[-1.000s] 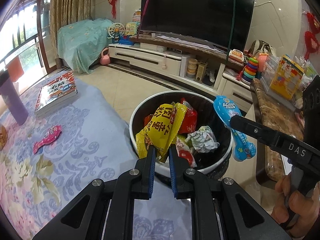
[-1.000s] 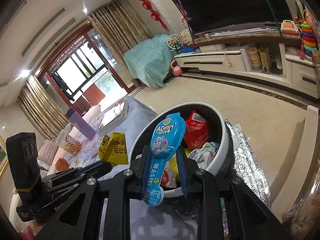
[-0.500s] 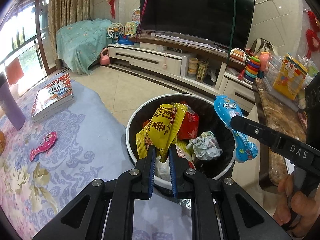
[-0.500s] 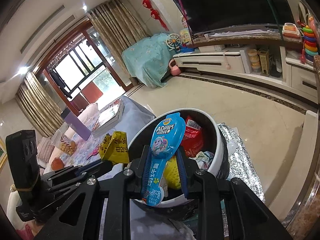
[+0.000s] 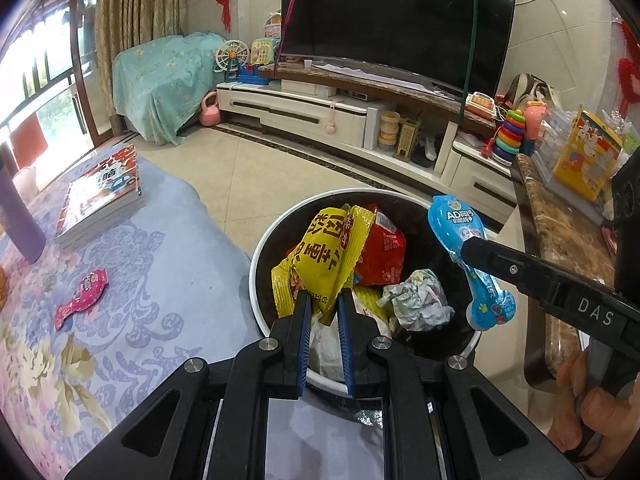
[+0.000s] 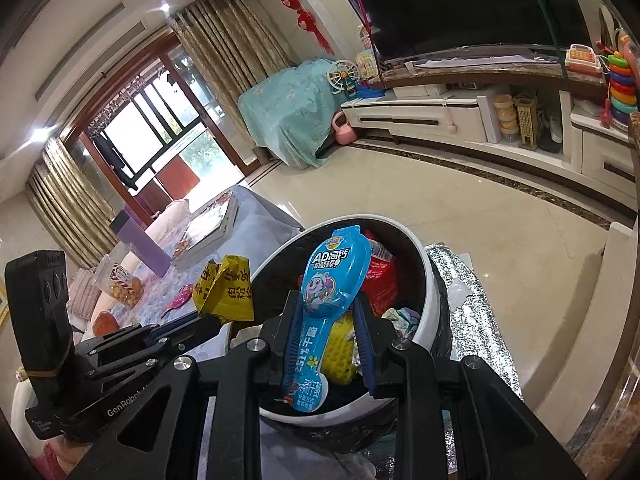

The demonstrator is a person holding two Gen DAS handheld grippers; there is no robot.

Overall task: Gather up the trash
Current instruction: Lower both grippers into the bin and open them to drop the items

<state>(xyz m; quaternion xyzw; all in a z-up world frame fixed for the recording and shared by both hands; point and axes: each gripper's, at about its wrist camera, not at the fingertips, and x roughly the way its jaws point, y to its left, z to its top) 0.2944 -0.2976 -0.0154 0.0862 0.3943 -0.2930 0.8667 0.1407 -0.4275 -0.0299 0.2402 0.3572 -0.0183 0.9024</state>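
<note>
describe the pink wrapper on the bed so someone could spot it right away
Start at the floral blue bedspread left of the round trash bin. Below the stack of books lies a pink wrapper, flat and alone. It is fish-shaped and bright magenta, unlike anything near it.

The left hand-held gripper [image 5: 323,300] pinches the lower edge of a yellow snack wrapper [image 5: 326,258], which stands over the round white-rimmed trash bin [image 5: 260,256]. Inside lie a red packet [image 5: 380,252] and a crumpled paper ball [image 5: 418,300]. From the right, the right hand-held gripper [image 5: 466,250] holds a blue spoon-shaped packet [image 5: 468,264] over the bin's rim. On the flowered tabletop [image 5: 160,280] lie a pink packet [image 5: 82,298] and a stack of books [image 5: 102,196].
</note>
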